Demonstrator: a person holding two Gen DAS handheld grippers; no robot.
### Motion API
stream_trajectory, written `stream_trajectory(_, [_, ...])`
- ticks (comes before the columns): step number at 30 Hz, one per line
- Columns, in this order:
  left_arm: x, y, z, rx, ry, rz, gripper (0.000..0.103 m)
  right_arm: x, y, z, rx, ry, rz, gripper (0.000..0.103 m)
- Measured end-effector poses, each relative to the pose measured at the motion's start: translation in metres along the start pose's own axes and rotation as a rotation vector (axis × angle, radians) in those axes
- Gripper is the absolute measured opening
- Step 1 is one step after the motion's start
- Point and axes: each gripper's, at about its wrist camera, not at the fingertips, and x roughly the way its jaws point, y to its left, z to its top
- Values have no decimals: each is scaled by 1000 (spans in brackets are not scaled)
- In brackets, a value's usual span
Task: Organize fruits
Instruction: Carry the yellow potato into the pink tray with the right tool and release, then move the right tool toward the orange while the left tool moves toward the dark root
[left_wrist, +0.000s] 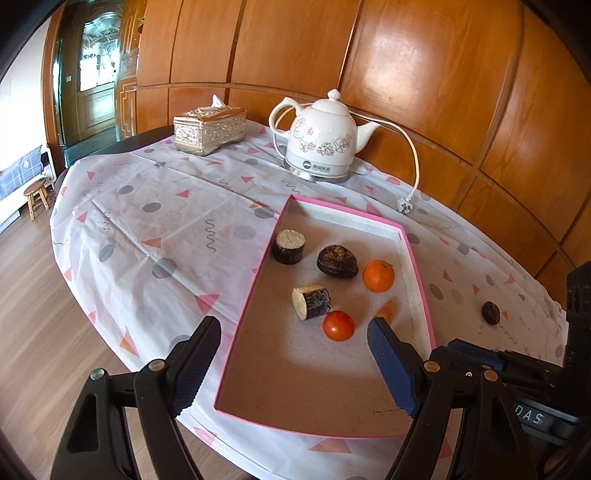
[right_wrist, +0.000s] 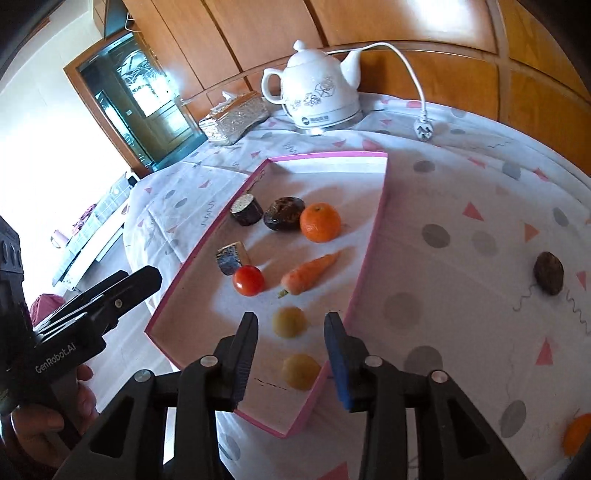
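A pink-rimmed tray (left_wrist: 424, 284) (right_wrist: 371, 243) lies on the table. In it are an orange (left_wrist: 378, 276) (right_wrist: 320, 222), a tomato (left_wrist: 338, 325) (right_wrist: 248, 280), a carrot (right_wrist: 309, 275), a dark round fruit (left_wrist: 337, 261) (right_wrist: 283, 213), two dark cut pieces (left_wrist: 289, 246) (left_wrist: 311, 301), and two yellow fruits (right_wrist: 290, 322) (right_wrist: 301, 371). A dark fruit (left_wrist: 490, 312) (right_wrist: 549, 273) lies on the cloth right of the tray. Another orange (right_wrist: 578, 434) sits at the right edge. My left gripper (left_wrist: 293, 341) is open over the tray's near end. My right gripper (right_wrist: 291, 341) is open, above the yellow fruits.
A white kettle (left_wrist: 325, 138) (right_wrist: 317, 92) with its cord and plug (left_wrist: 405, 205) stands at the back. A silver tissue box (left_wrist: 209, 127) (right_wrist: 233, 120) is at the back left. The table edge (left_wrist: 85, 288) drops to a wooden floor on the left.
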Motion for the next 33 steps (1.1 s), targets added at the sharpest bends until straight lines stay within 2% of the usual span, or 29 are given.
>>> stream_trajectory(3, [1, -2, -1, 4, 5, -4, 82, -7, -3, -7, 6, -9, -26, 38])
stream_trajectory(9, [-2, -8, -2, 20, -3, -16, 82, -31, -17, -26, 32, -71, -131, 38])
stream_trajectory(15, [-5, -19, -3, 54, -6, -34, 82, -55, -47, -48, 99, -110, -262, 38])
stream_trajectory(21, [-7, -33, -4, 97, -1, -56, 82, -78, -69, -65, 98, -141, -423, 38])
stream_trajectory(33, [-10, -66, -10, 201, 4, -115, 82, -113, -116, -97, 242, -170, -544, 38])
